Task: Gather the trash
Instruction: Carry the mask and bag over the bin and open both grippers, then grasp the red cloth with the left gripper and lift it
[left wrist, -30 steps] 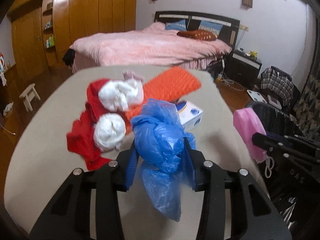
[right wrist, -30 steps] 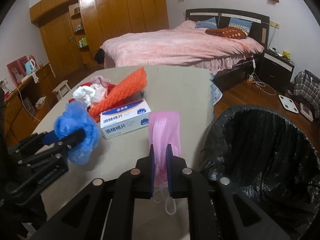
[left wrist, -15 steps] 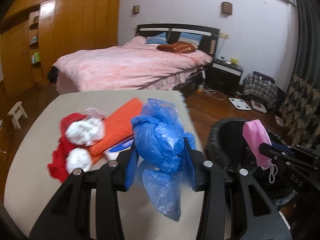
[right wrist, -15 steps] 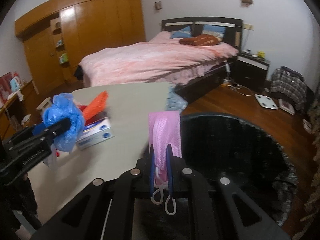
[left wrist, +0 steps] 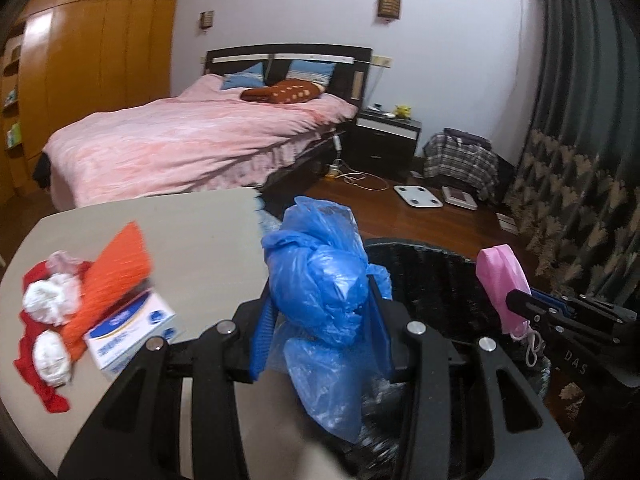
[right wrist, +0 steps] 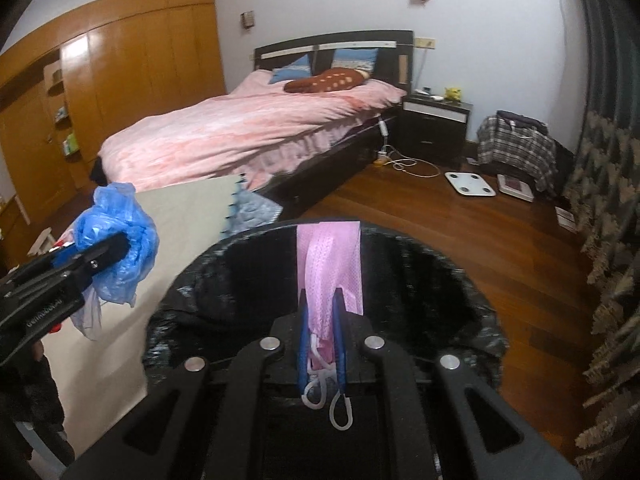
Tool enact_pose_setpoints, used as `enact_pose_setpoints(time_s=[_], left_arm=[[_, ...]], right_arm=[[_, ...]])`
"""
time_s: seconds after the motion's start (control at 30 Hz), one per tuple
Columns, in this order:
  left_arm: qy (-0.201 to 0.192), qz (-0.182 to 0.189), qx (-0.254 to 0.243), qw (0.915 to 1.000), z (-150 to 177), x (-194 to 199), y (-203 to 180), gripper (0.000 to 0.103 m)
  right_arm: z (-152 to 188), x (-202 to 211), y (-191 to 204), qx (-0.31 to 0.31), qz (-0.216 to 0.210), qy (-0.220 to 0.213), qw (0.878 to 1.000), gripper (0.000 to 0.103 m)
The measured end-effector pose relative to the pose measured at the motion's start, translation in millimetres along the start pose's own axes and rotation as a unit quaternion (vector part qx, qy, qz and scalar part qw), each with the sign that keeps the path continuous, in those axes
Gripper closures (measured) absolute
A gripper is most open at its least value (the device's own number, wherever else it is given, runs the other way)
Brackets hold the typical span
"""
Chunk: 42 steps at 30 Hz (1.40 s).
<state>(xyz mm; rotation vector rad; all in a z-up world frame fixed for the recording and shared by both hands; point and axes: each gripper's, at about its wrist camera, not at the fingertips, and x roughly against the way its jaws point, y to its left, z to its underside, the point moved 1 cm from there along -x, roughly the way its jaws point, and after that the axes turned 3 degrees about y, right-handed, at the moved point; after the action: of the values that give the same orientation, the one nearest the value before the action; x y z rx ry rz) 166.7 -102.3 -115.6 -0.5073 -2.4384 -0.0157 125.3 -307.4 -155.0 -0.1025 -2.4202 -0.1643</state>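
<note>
Trash: blue bag (left wrist: 324, 292) pinched in left jaws, pink mask (right wrist: 332, 276) pinched in right jaws, both over black bin (right wrist: 452, 292).

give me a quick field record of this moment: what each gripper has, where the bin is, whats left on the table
left gripper: shut on blue plastic bag, at the bin's near edge
right gripper: shut on pink face mask, over the bin opening
trash bin: black liner, beside the table
left on table: red cloth, white wads, orange mesh, white-blue box
released: nothing yet
</note>
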Motion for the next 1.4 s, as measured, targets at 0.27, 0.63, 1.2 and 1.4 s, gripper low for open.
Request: enact_pose_setpoints(time_s=[0.27, 0.63, 1.2, 1.4], left_arm=[[0.005, 0.054, -0.021, 0.9983, -1.9, -24.0, -21.1, 0.022], [-0.008, 0.017, -0.002, 0.9998, -1.0, -1.4, 10.7, 0.012], [-0.018, -0.144, 0.048, 0.9882, 30.6, 68.4, 135.3, 0.010], [-0.011, -0.200, 0.082, 0.9762, 48.2, 86.2, 191.5, 0.010]], right_arm=[[1.1, 2.8, -24.5, -0.001, 0.041, -0.013, 0.999, 0.042], [-1.7, 9.2, -19.3, -0.005, 0.053, -0.039, 0.998, 0.006], [-7.6, -11.1, 98.7, 0.045, -0.049, -0.033, 0.997, 0.006], [-3.9, -22.9, 151.8, 0.080, -0.085, -0.028, 0.993, 0.006]])
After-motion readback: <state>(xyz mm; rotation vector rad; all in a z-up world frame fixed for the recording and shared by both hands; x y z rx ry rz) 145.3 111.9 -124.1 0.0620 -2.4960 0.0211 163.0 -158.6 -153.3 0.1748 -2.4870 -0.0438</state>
